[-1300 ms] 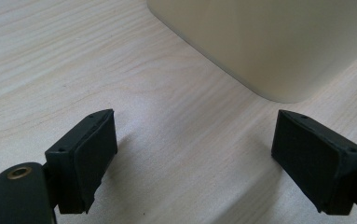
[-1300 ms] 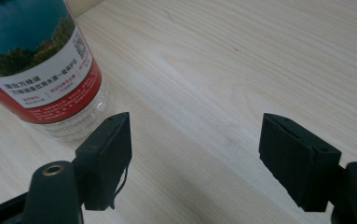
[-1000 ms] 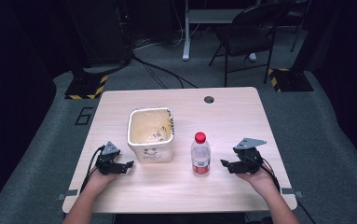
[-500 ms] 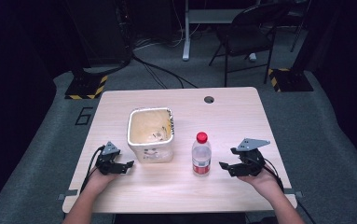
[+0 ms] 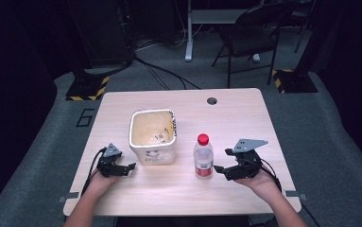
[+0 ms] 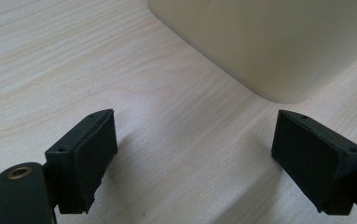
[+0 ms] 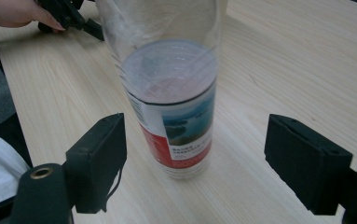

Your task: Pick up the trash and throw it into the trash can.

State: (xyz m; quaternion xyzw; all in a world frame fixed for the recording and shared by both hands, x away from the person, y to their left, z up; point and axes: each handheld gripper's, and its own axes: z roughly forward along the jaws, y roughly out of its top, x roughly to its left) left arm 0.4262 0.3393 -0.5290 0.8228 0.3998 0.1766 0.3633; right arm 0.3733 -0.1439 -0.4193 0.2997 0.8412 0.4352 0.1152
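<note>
While both hands rest low at the near edge of the pale wooden table, the right gripper points toward the clear plastic water bottle with a red cap and a red and blue label. Its 2 black jaws stand wide apart and grip nothing; in the right gripper view the bottle stands upright between and just ahead of the 2 pads, touching neither. A grey three-cornered plate sits on top of this gripper, and its cable trails back past the right hand.

The left gripper lies at the other side of the table, held by the left hand, its jaws also spread wide and empty. In the left gripper view the pads frame bare wood, with the rounded lower corner of the cream square plastic tub just ahead and toward the right jaw, not touching it.

In the high view the tub stands open-topped near the middle of the table, its inside stained brown, with the bottle just beside it on its right. A round cable hole marks the far edge of the tabletop. Beyond the table, on grey carpet, stand a dark folding chair and 2 black bases with yellow and black striped edges.
</note>
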